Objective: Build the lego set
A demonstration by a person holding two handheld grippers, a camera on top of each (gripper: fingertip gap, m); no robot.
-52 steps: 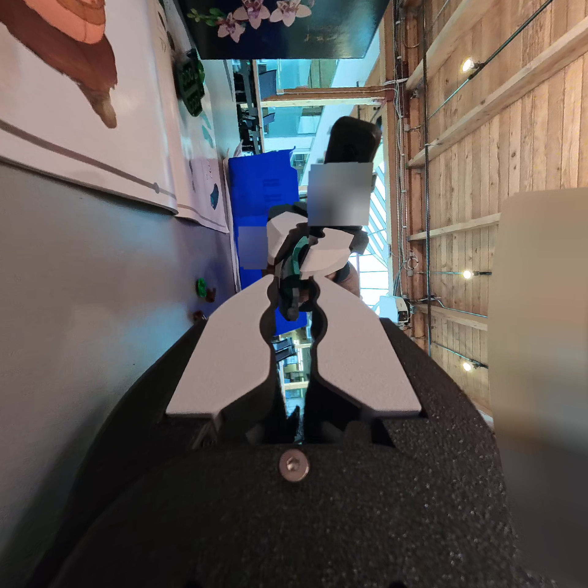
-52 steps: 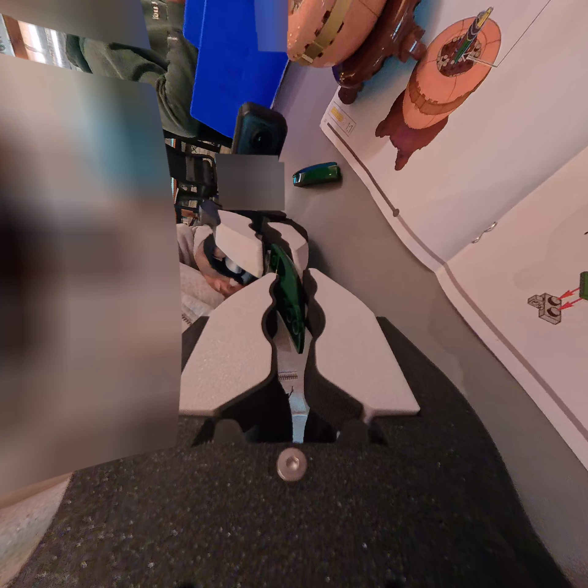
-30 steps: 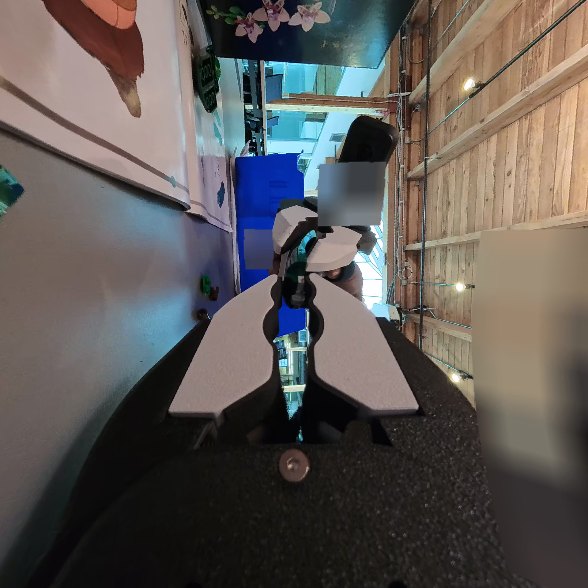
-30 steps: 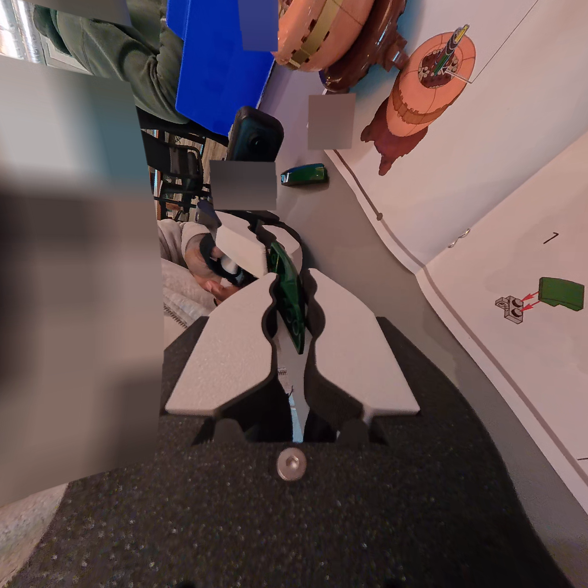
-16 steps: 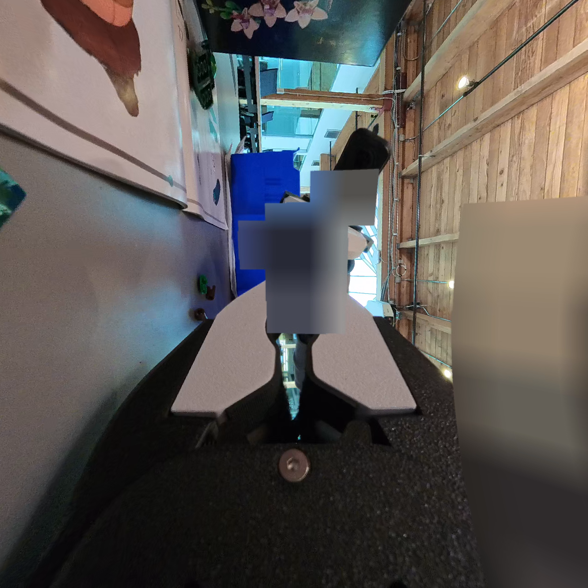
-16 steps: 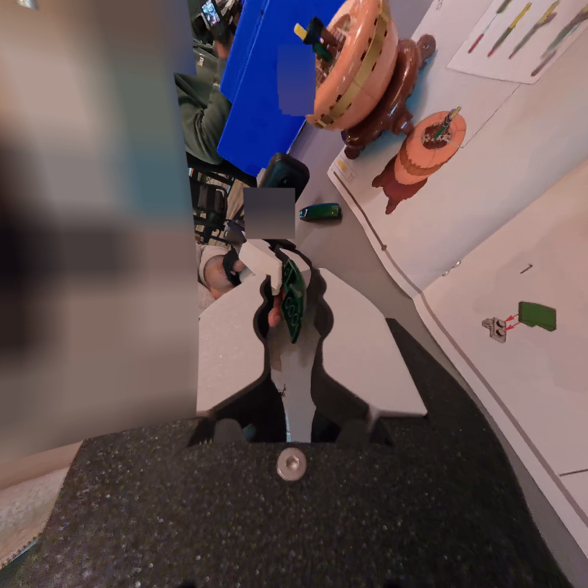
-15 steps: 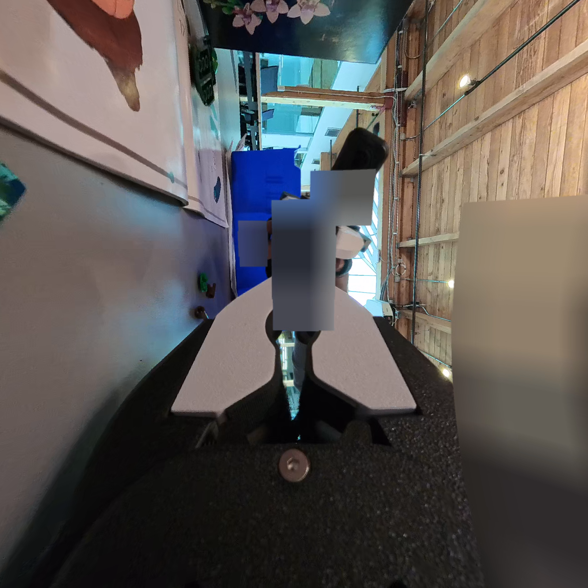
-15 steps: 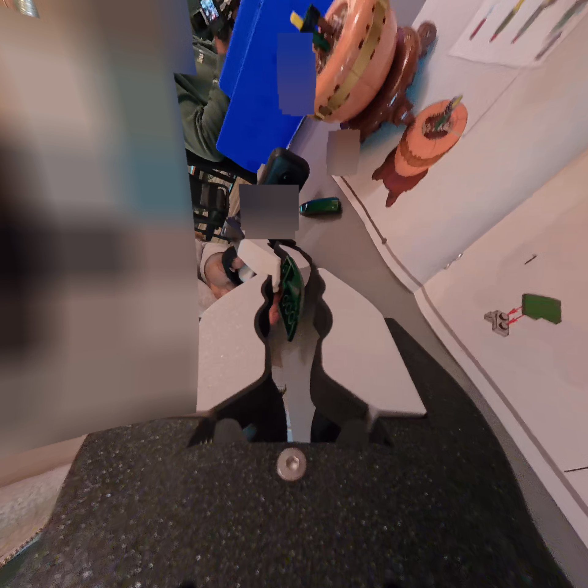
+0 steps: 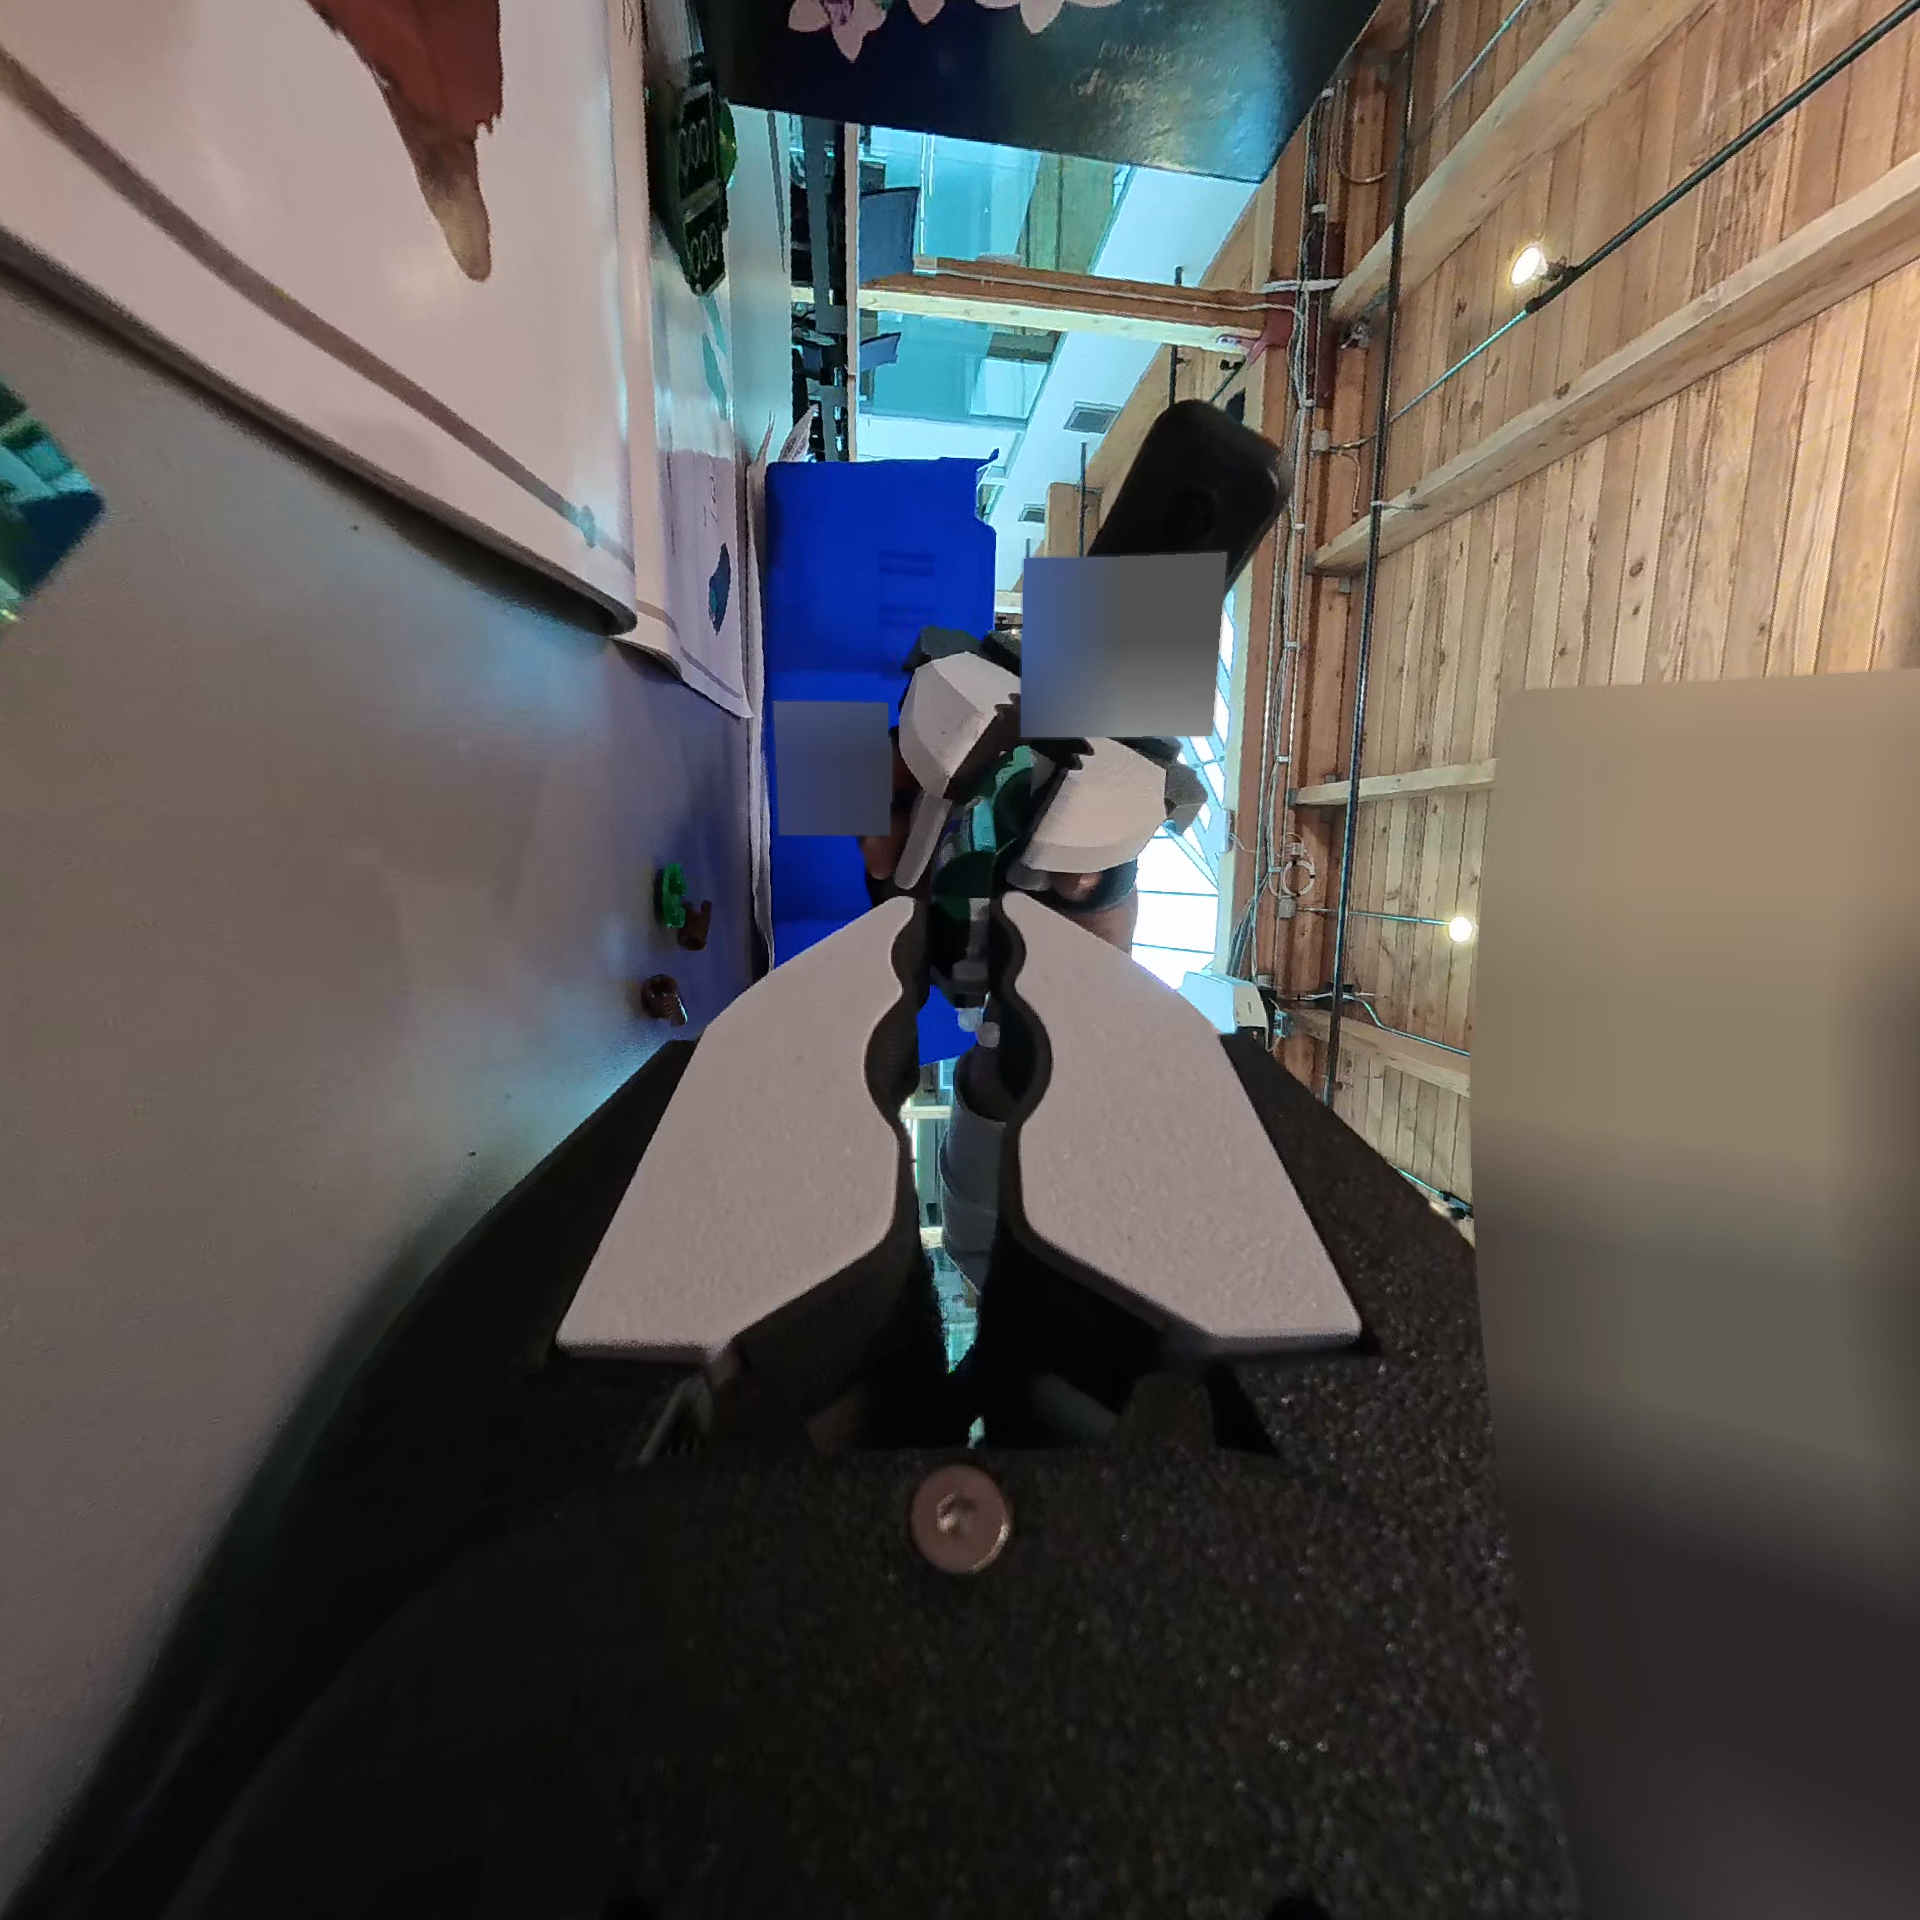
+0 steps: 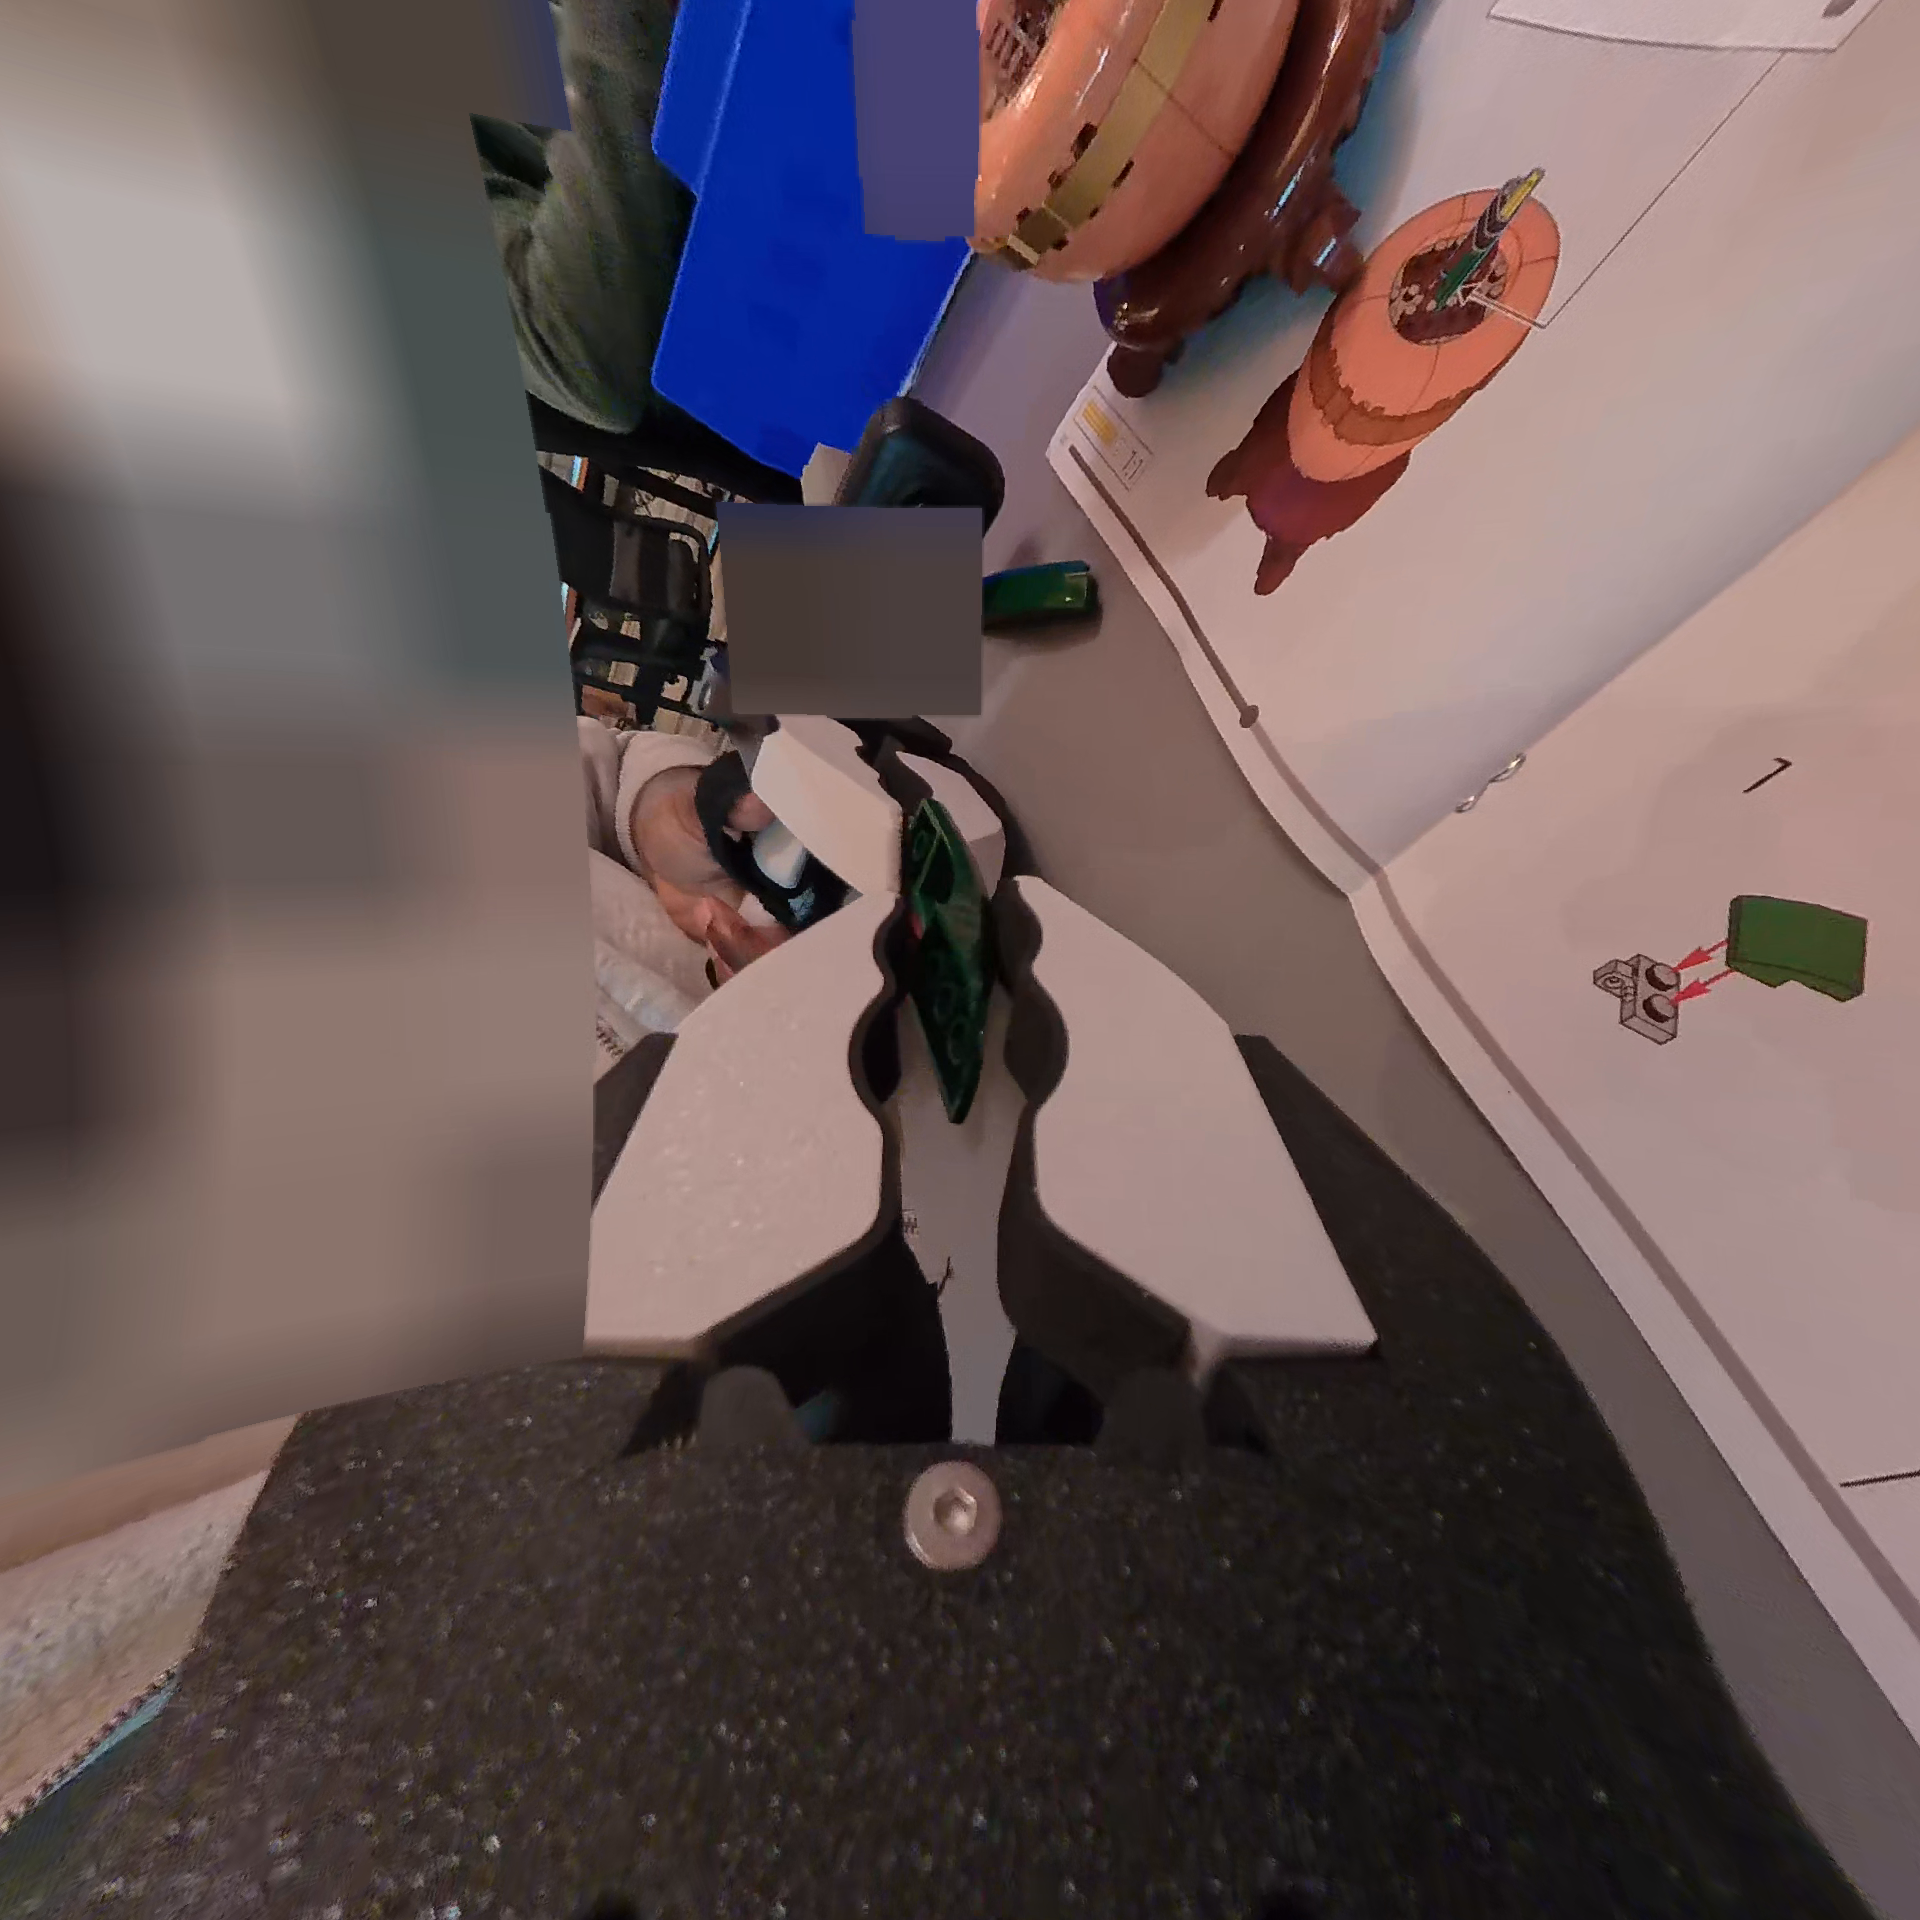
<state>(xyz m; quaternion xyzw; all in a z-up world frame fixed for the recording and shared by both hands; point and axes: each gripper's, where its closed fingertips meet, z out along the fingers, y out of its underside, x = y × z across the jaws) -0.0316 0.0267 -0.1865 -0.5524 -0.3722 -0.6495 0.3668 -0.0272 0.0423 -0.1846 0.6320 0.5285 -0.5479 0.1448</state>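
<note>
Both grippers meet tip to tip above the grey table. In the right wrist view, my right gripper point(image 10: 951, 909) is shut on a dark green studded lego plate point(image 10: 948, 966) that stands on edge between its fingers. The left gripper point(image 10: 894, 800) faces it and grips the plate's far end. In the left wrist view, my left gripper point(image 9: 956, 920) is shut on the green piece point(image 9: 961, 883), with a small grey part point(image 9: 971, 977) just behind its tips. The right gripper point(image 9: 1003, 805) faces it closely.
The open instruction booklet point(image 10: 1558, 644) lies on the table at right. An orange-and-brown lego model point(image 10: 1132, 135) and a blue bin point(image 10: 790, 260) stand beyond it. A loose green brick point(image 10: 1039, 597) lies near the booklet. Small green point(image 9: 673, 894) and brown point(image 9: 663, 997) pieces lie on the table.
Both grippers have stayed joined on the green piece. The pair swung slightly and came back, so the booklet and model shifted in the right wrist view.
</note>
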